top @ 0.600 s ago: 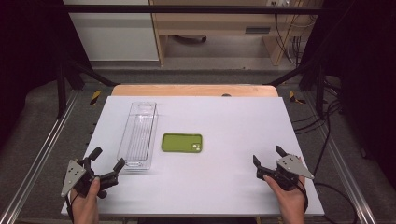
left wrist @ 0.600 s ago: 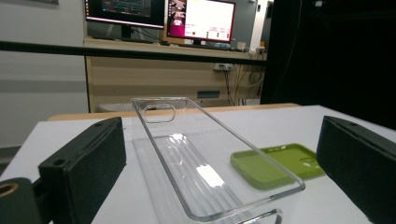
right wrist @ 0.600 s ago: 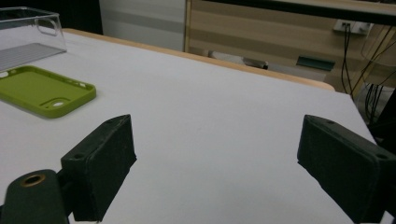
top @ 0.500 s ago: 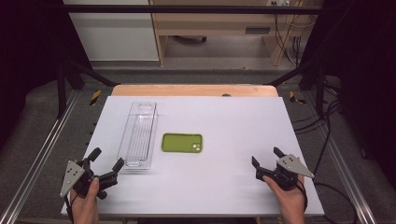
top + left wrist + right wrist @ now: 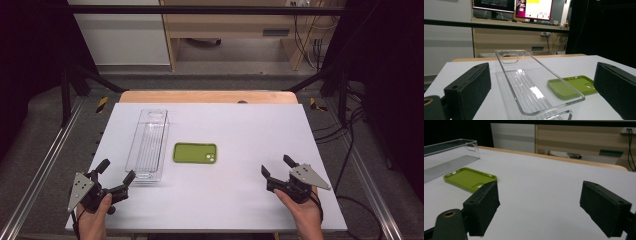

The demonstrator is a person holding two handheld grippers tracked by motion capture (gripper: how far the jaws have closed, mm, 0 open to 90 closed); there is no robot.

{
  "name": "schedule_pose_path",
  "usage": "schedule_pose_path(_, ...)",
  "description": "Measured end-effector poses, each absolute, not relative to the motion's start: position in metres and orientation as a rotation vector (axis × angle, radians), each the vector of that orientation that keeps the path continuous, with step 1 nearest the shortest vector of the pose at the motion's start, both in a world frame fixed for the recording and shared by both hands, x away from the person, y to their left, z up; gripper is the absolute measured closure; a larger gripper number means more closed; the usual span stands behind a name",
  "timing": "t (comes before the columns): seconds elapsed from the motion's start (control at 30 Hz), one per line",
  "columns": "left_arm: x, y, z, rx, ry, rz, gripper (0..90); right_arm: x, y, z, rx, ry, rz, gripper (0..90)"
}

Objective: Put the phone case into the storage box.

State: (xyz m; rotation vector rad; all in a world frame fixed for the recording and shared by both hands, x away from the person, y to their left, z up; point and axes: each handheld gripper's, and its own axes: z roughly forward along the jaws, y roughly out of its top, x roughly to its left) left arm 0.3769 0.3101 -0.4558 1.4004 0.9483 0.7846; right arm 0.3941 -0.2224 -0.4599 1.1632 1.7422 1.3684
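Note:
A green phone case (image 5: 195, 153) lies flat near the middle of the white table (image 5: 240, 130), also seen in the left gripper view (image 5: 571, 87) and the right gripper view (image 5: 469, 178). Just left of it stands a long clear plastic tray (image 5: 148, 143), whose near end is right in front of my left gripper (image 5: 536, 85). My left gripper (image 5: 116, 170) is open at the front left, its jaws close to the tray's near end, holding nothing. My right gripper (image 5: 277, 166) is open at the front right, well away from the case, with bare table between its jaws (image 5: 539, 207).
The table's wooden far edge (image 5: 207, 96) borders a drop to the floor. Metal rails (image 5: 47, 150) run along both sides. Cables (image 5: 345, 135) hang at the right. Monitors (image 5: 511, 7) stand on a bench beyond the table.
My right gripper has shifted slightly left and toward the front edge. The left gripper, the tray and the case have stayed put.

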Motion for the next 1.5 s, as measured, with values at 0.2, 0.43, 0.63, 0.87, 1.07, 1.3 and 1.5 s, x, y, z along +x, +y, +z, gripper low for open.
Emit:
schedule_pose_path(0.2, 0.373, 0.307, -0.452, 1.401, 0.921, 0.778, 0.0, 0.400, -0.191, -0.436, 1.089, 1.823, 1.360, 14.1)
schedule_pose_path(0.43, 0.372, 0.308, -0.452, 1.401, 0.926, 0.776, 0.0, 0.421, -0.166, -0.398, 1.087, 1.932, 1.284, 11.5)
schedule_pose_path(0.63, 0.372, 0.311, -0.452, 1.402, 0.938, 0.785, 0.1, 0.448, -0.149, -0.388, 1.158, 2.053, 1.194, 11.5)
schedule_pose_path(0.87, 0.372, 0.311, -0.453, 1.423, 0.944, 0.801, 0.1, 0.470, -0.132, -0.387, 1.215, 2.116, 1.154, 15.8)
schedule_pose_path(1.07, 0.374, 0.308, -0.455, 1.453, 0.961, 0.813, 0.5, 0.486, -0.124, -0.394, 1.293, 2.182, 1.129, 19.2)
schedule_pose_path(1.3, 0.377, 0.306, -0.456, 1.465, 0.950, 0.805, 0.4, 0.501, -0.112, -0.412, 1.338, 2.219, 1.097, 20.0)
schedule_pose_path(1.5, 0.378, 0.306, -0.457, 1.478, 0.949, 0.807, 0.4, 0.514, -0.103, -0.429, 1.398, 2.279, 1.052, 20.8)
